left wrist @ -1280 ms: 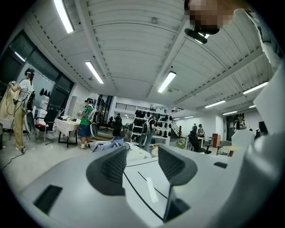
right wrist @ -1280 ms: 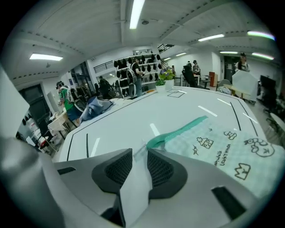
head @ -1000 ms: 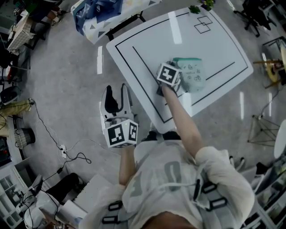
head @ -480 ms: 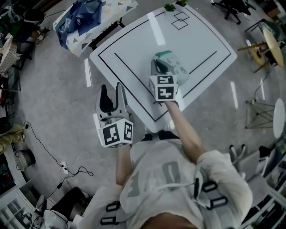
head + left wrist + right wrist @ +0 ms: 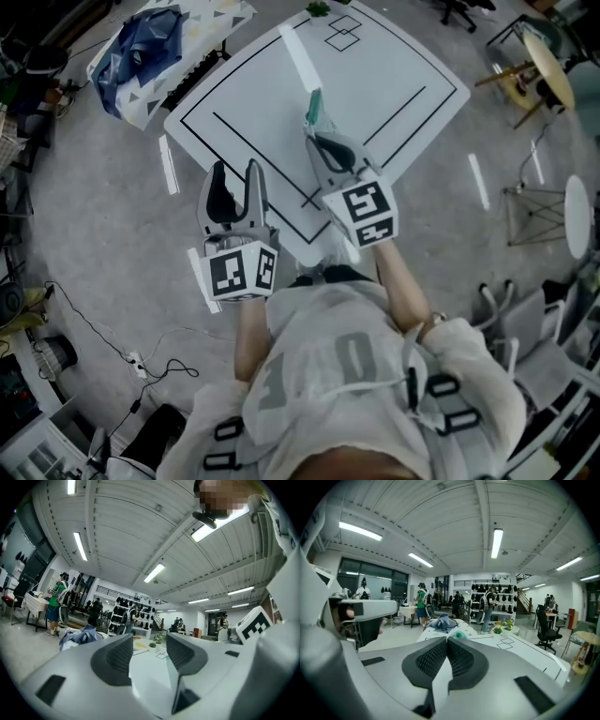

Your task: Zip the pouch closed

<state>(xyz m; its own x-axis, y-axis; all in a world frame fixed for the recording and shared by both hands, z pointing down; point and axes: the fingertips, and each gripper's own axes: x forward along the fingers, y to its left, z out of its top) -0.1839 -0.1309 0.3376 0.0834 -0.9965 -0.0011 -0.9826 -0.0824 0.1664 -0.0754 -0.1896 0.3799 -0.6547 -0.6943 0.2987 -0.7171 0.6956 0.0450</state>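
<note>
The right claw [image 5: 316, 134] is closed tight, its ribbed pads pressed together along their length. The teal pouch [image 5: 314, 105] sticks out just past the tips at 12 o'clock, seen edge-on as a thin strip and apparently pinched by a thin edge. It hangs off the claw above the white counter [image 5: 394, 66], over the black lines marked near the counter's middle, not lying flat. In the right gripper view only a small teal bump of it shows beyond the closed tips. The left claw [image 5: 234, 173] sits at 9 o'clock from the right one, by the counter's near-left edge and well apart from the pouch. Its two jaws stand wide apart and hold nothing. At the counter's far edge, at 12 o'clock, stands a small potted plant [image 5: 319, 8]. A blue cloth [image 5: 150, 37] lies on another table at 10 o'clock.
</note>
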